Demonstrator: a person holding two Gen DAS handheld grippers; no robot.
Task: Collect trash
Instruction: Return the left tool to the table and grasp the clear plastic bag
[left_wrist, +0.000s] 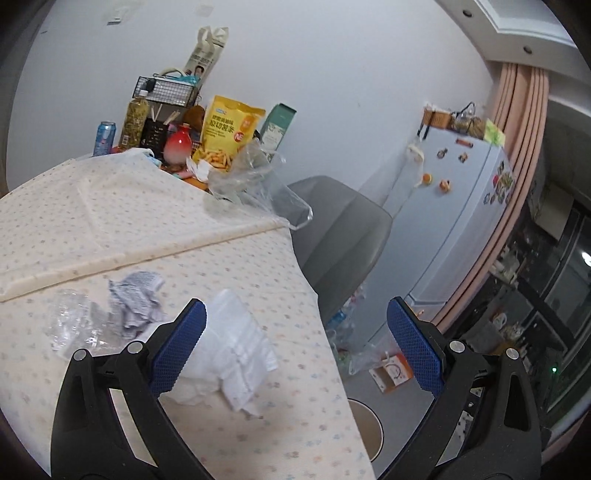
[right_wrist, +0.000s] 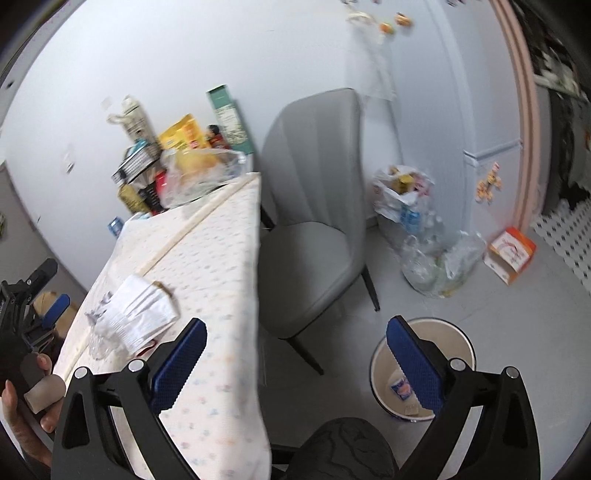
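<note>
Trash lay on the dotted tablecloth (left_wrist: 229, 258) near the table's right edge, and the step in hand seemed to be the reach for the next piece. Going from the left in the left wrist view, a crumpled clear plastic wrapper (left_wrist: 72, 325) was first, then a crumpled printed paper (left_wrist: 136, 299) touching it, then a folded white tissue pack (left_wrist: 236, 343), soft and creased. The left gripper (left_wrist: 295, 349) hovered over this last piece with its fingers spread wide and nothing between them; one blue pad was over the tissue's left side, the other was beyond the table edge. The next move, I judge, called for lowering, shifting left and closing on the tissue. Further right, on the floor, stood the round bin (right_wrist: 424, 365), with a small cup-like item already inside. The right gripper (right_wrist: 295, 363) was held above it, fingers also spread and empty.
</note>
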